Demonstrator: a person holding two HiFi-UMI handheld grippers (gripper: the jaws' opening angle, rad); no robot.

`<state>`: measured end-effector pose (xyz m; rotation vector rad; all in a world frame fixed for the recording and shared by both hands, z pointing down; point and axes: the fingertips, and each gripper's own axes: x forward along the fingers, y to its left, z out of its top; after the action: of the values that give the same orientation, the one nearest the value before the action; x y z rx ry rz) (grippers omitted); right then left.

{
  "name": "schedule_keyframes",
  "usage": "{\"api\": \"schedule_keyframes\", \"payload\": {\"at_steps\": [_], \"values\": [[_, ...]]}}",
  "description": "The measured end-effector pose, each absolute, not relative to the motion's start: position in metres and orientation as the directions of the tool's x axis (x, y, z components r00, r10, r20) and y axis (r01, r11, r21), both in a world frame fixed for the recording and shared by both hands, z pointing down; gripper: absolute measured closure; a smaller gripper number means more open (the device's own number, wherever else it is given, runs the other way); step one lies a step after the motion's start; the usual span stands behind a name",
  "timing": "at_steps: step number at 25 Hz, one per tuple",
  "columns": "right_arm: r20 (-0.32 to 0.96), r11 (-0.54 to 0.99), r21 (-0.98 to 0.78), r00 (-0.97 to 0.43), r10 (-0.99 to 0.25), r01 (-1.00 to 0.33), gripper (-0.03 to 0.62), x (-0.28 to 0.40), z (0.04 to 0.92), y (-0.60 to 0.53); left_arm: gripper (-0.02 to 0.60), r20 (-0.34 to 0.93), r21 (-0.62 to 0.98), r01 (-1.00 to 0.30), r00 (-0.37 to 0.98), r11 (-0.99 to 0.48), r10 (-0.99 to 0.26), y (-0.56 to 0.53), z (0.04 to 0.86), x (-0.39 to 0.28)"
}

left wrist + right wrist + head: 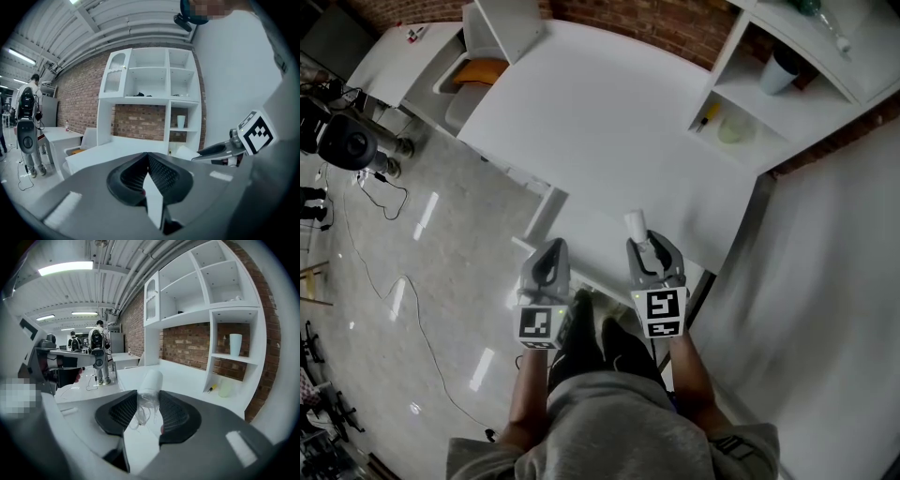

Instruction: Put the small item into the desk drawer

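Note:
The small item (636, 223) is a clear tube with a white cap, and it pokes out ahead of my right gripper (643, 236) over the front edge of the white desk (600, 131). In the right gripper view the right gripper (149, 401) is shut on the small item (151, 383), with the white cap past the jaw tips. My left gripper (551, 247) hangs beside it to the left, just off the desk edge. The left gripper (148, 157) is shut, its jaw tips meeting with nothing between them. A white panel (542, 217) juts out below the desk edge ahead of the left gripper; I cannot tell whether it is the drawer.
A white shelf unit (787, 103) stands at the desk's right end with a white cup (778, 70), a pale round thing (733, 129) and a small screwdriver (706, 116). A chair with an orange seat (478, 70) sits at the far left. Cables (384, 197) lie on the floor.

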<state>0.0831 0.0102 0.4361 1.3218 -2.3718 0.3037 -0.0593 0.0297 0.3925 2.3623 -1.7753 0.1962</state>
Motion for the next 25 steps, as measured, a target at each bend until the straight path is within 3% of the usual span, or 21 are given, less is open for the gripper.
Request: {"api": "schedule_keyframes", "payload": {"at_steps": [25], "values": [[0.538,0.689,-0.012,-0.585,-0.607,-0.725,0.442,-0.017,0.495,-0.017,0.569,0.294,0.139,-0.981,0.168,-0.131,-0.941,0.008,0.455,-0.137]]}}
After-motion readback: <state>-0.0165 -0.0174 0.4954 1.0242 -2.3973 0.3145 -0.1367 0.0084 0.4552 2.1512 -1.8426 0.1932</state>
